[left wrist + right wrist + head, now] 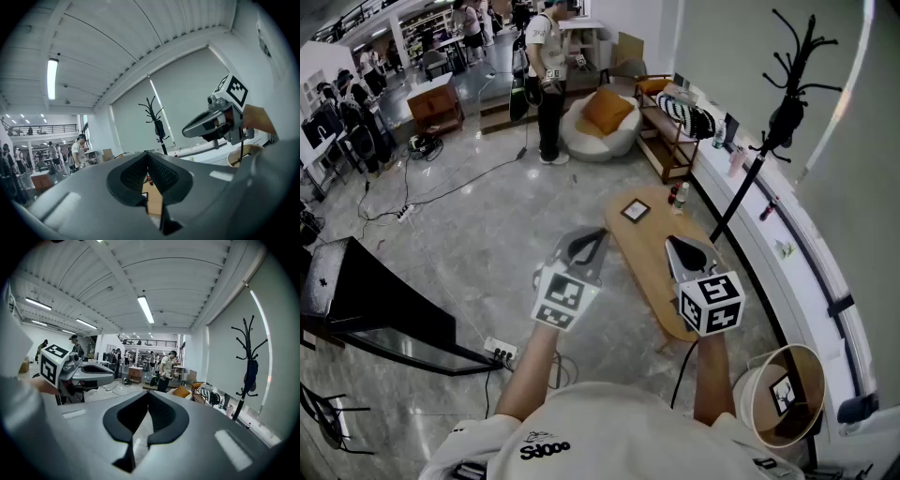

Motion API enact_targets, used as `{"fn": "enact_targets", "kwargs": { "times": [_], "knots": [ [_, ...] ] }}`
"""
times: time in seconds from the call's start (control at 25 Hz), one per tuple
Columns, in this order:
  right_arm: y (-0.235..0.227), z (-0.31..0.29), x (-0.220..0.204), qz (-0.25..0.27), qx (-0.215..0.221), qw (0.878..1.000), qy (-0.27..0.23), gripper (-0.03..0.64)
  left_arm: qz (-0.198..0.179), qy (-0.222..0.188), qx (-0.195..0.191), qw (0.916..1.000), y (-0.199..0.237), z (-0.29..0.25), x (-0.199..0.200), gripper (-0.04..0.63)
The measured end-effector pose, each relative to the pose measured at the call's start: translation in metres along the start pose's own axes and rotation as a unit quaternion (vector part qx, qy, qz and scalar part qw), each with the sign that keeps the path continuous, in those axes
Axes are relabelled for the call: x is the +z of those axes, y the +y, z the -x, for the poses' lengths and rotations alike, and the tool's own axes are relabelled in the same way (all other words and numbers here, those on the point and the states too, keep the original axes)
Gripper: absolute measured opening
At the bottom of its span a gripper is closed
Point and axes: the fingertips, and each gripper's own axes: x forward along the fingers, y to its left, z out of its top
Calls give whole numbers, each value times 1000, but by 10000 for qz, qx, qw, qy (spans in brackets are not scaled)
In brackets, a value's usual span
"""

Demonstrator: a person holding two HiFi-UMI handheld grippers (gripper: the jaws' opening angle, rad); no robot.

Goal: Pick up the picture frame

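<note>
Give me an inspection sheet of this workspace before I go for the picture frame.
Surface: wooden table, mostly bare.
Job's things: picture frame lying near the table's far end, untouched.
Clutter: small bottles at the far edge, beside the frame.
Grippers: left gripper and right gripper both short of the frame, jaws shut, empty.
Cables: power strip on the floor; cable trailing across the tiles.
Surroundings: coat rack, round bin, standing person.

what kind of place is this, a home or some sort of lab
Probably a large workspace staged as a living room: a low wooden table, a coat stand and a beanbag stand on polished floor, while cables run across it and people stand among desks behind.
</note>
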Motion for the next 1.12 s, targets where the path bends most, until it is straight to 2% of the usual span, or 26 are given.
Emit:
{"fn": "enact_targets", "kwargs": {
  "times": [0.28,0.52,1.12],
  "knots": [
    [-5,4,-7,-43,29,10000,11,5,21,59,5,10000,-10,-3,-3,9],
    [-13,12,-16,-395,14,9992,-13,3,95,132,51,9999,-19,-1,-7,9],
    [-33,42,-45,-407,312,9986,88,3,302,344,172,9988,-65,-12,-11,9]
  ]
}}
